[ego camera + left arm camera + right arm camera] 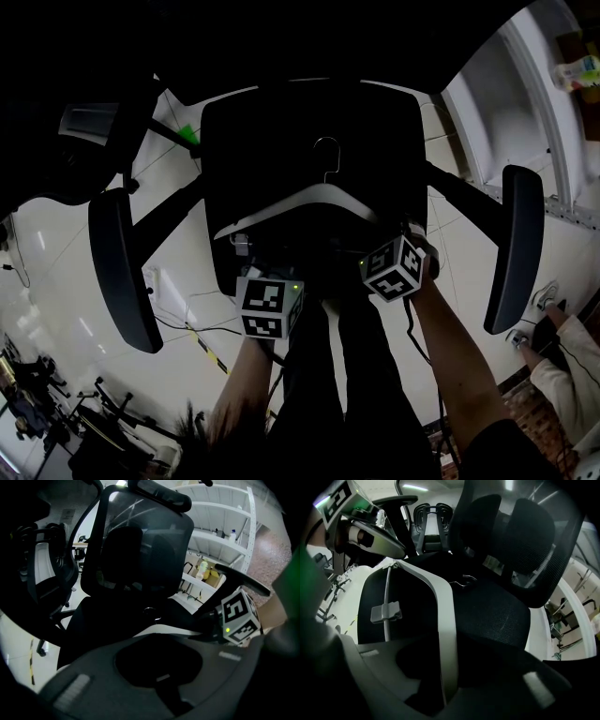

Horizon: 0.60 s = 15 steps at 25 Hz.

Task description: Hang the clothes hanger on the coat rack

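I see the white plastic clothes hanger (309,199) lying flat on the black mesh seat (281,122) of an office chair. Its shoulders are broad, curve smoothly and slope down to either side. A thin silver wire hook (328,150) rises from the middle and points to 12 o'clock in the head view. In the right gripper view a slim pale rod runs under the shoulder and carries a grey clip (386,612).

My right gripper (445,641) comes in at the hanger's 4 o'clock end. Its jaws sit against both sides of the white shoulder arm, which runs straight down between them, so I read it as clamped on the hanger.

My left gripper (159,641) is at the 7 o'clock end. Its jaws look drawn together with nothing visible between them. The hanger's white edge shows just past the tips, toward 12 o'clock.

The chair's two padded armrests (120,267) stand at 9 and 3 o'clock of the seat.

The only print I can make out is the black-and-white square patterns on the marker cubes (239,616). Those patterns are not words.
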Tool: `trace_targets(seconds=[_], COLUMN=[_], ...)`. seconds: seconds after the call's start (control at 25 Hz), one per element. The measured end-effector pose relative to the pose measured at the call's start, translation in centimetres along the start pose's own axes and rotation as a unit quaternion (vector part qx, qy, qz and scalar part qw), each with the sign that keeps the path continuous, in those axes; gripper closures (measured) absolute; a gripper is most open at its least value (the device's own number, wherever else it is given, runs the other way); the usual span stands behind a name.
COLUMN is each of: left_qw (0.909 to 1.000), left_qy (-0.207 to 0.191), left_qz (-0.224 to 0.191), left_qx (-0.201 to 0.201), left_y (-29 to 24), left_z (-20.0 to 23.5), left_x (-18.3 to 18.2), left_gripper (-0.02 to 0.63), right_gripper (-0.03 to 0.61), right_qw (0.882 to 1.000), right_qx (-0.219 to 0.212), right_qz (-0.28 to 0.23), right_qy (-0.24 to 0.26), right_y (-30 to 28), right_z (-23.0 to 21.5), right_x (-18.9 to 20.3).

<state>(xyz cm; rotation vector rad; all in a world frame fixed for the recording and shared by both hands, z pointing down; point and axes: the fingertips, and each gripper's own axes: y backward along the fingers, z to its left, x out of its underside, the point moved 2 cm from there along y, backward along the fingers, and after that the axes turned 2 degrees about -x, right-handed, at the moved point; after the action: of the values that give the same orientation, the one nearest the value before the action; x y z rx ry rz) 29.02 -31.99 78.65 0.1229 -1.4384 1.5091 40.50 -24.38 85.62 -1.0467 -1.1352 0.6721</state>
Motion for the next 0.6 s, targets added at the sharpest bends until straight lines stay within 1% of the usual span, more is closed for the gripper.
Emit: trace_targets(seconds=[0.32,0.48,0.6], left_qw=[0.9999,0.9997,0.9993], left_qy=[-0.001,0.002,0.001], left_qz=[-0.013,-0.024,-0.036], left_qx=[0.004,0.006,0.006], left_y=[0.7,1.6,2.3], left_z=[-0.3,-0.6,-0.7], left_x=[-1.1,-2.3,-4.0], left_gripper=[0.609,0.609,0.609], right_gripper=[0.462,0.463,0.462], right_qw=[0.999,0.996,0.994], right_qx=[0.043,0.067,0.086], right_qz=[-0.031,-0.050,-0.064], right_qy=[0.011,0.009,0.005], right_y=[2.3,3.9,5.7], right_z=[-0.5,-1.2,-2.0], right_x=[-1.8,-3.1,-4.3])
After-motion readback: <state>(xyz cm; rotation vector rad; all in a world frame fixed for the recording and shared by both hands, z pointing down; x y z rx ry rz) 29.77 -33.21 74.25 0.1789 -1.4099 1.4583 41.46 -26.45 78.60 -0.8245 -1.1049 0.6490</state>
